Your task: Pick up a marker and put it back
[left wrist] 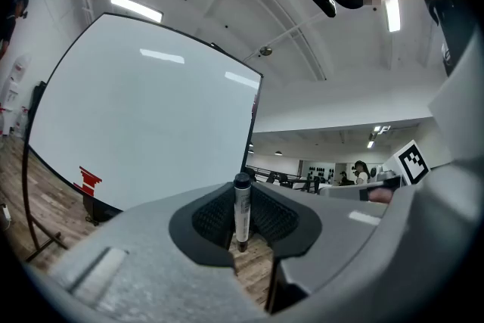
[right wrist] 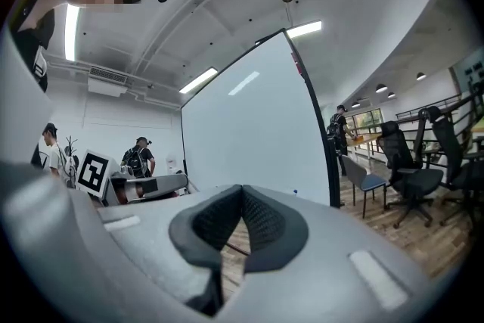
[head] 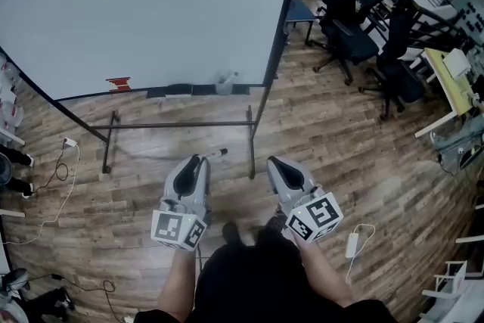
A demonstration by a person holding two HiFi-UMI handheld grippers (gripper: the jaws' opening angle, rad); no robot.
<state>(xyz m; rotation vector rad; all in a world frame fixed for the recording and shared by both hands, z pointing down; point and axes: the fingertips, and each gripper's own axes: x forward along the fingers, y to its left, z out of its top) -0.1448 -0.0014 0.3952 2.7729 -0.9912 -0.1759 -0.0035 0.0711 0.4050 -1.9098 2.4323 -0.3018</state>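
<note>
Marker (left wrist: 241, 209) stands clamped between the jaws of the left gripper (left wrist: 241, 222), gripped low on its barrel with the dark cap end sticking up past the pads. In the head view it pokes forward from the jaw tips over the wooden floor (head: 355, 163), well short of the whiteboard (head: 151, 4). The right gripper (right wrist: 241, 193) has its jaws closed together with nothing between them, and it hangs just beside the left one.

The pick looks done; putting it back is what remains, and the likely spot is the narrow ledge (head: 181, 90) along the whiteboard's lower edge. That ledge already carries a red item (head: 118, 82) and a small pale thing (head: 224, 82), too small to identify, so the bare stretch between them is the safer target.

To do this well, step closer rather than reaching. Turn the left gripper so the marker lies along the ledge, not across it. Lower it until the barrel rests there, then open the jaws slowly so it does not roll off. Leave the right gripper clear of the whiteboard's frame.
</note>
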